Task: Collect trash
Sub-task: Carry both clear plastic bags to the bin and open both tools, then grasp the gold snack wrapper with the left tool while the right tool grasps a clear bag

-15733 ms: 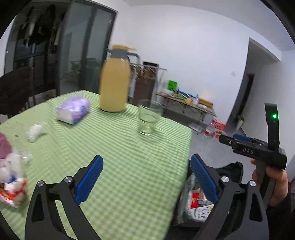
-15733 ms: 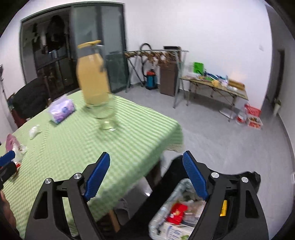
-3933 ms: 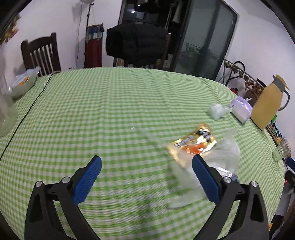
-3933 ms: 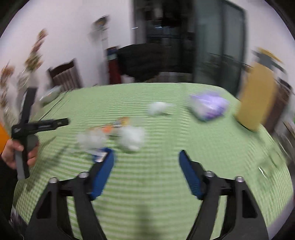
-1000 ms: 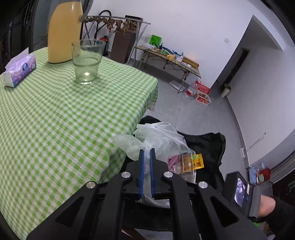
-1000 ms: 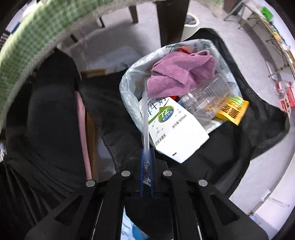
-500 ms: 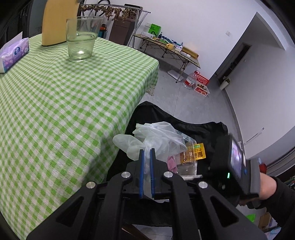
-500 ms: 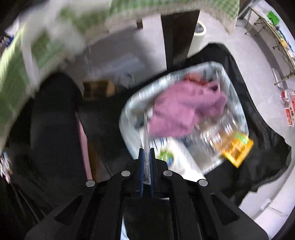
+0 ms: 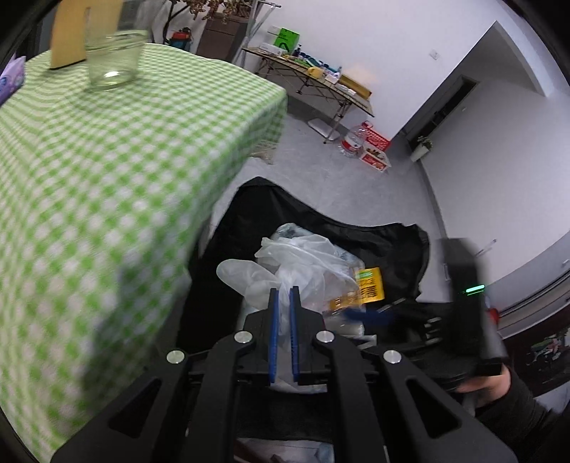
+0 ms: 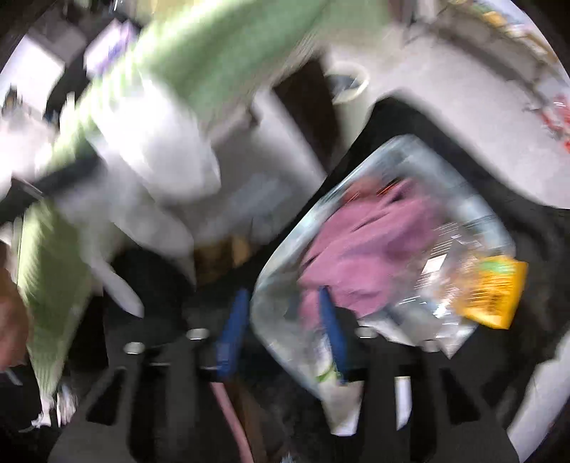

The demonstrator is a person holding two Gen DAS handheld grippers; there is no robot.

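Observation:
My left gripper (image 9: 281, 299) is shut on a crumpled clear plastic glove or bag (image 9: 295, 263), held over the open black trash bag (image 9: 388, 242) beside the table. A yellow wrapper (image 9: 367, 288) lies in the trash. My right gripper (image 10: 283, 320) is open, its blue fingers (image 10: 233, 331) apart at the rim of the clear liner (image 10: 392, 228), which holds a purple cloth (image 10: 370, 242) and the yellow wrapper (image 10: 495, 292). The right wrist view is heavily blurred. The right gripper also shows in the left wrist view (image 9: 370, 315).
The table with the green checked cloth (image 9: 107, 160) fills the left. A glass (image 9: 114, 57) and a yellow jug (image 9: 71, 32) stand at its far end. A folding table (image 9: 313, 82) and red crates (image 9: 374, 149) stand across the grey floor.
My right gripper has opened and let go of the liner rim it was pinching, and is swinging. My left gripper has carried the plastic lower, over the trash bag.

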